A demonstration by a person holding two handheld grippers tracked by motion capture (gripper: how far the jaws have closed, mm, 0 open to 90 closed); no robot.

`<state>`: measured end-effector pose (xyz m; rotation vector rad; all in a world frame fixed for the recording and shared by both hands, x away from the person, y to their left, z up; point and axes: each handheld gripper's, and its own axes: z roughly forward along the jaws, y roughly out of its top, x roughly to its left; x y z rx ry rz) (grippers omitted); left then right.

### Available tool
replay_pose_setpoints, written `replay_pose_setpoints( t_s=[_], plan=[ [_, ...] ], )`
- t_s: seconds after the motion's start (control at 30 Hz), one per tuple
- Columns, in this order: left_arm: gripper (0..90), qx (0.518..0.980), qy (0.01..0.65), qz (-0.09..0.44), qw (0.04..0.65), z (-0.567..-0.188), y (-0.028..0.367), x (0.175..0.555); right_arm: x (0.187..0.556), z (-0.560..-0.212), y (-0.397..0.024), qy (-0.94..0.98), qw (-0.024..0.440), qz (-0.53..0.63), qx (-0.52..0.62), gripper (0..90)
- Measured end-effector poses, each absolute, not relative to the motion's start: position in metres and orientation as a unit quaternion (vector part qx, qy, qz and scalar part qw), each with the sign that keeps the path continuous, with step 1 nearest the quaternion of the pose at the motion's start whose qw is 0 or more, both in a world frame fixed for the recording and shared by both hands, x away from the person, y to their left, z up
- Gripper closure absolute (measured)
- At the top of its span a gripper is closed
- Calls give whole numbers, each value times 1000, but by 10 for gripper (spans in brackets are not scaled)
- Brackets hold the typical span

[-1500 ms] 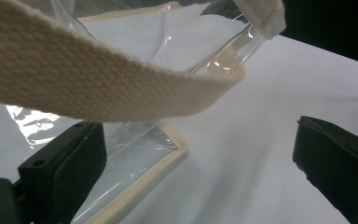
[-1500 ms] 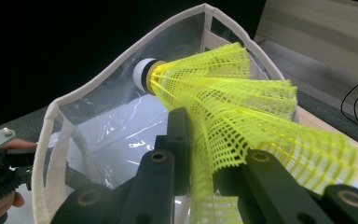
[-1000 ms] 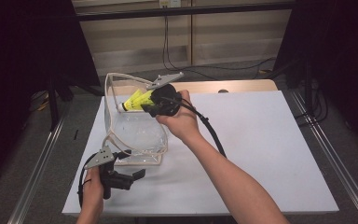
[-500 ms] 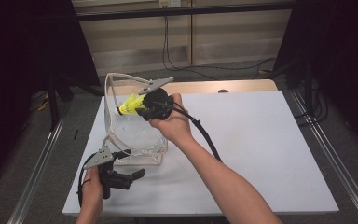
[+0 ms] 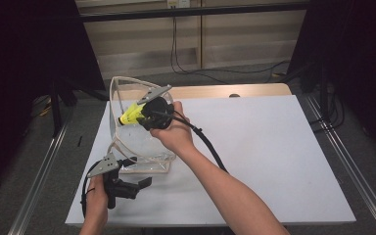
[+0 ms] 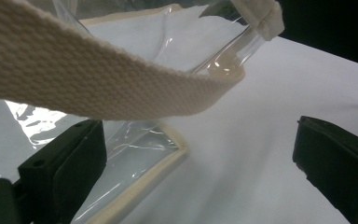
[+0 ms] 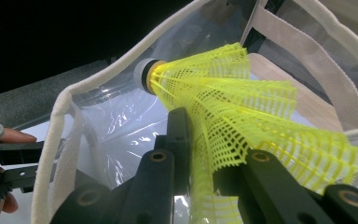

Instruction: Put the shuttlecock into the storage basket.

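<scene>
White tabletop carried a clear bag; at its mouth your right gripper pinched a yellow shuttlecock, while your left gripper gaped empty beside its base.

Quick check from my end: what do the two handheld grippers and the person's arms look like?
Both the left gripper and the right gripper are black, two-jawed, each topped by a grey three-cornered plate. A thick black cable trails from the right one along the forearm. Both forearms are bare, no sleeves showing.

Left gripper agape — right gripper clamped
</scene>
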<state>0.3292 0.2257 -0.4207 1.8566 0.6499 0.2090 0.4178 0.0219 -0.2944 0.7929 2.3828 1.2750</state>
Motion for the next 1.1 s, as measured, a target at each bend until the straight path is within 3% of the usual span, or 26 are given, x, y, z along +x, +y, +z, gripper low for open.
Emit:
replay_pose_setpoints(
  t_s=[1.1],
  plan=[
    [29, 783, 275, 89, 551, -420, 226, 328, 427, -314, 44, 837, 147, 440, 291, 794]
  ],
)
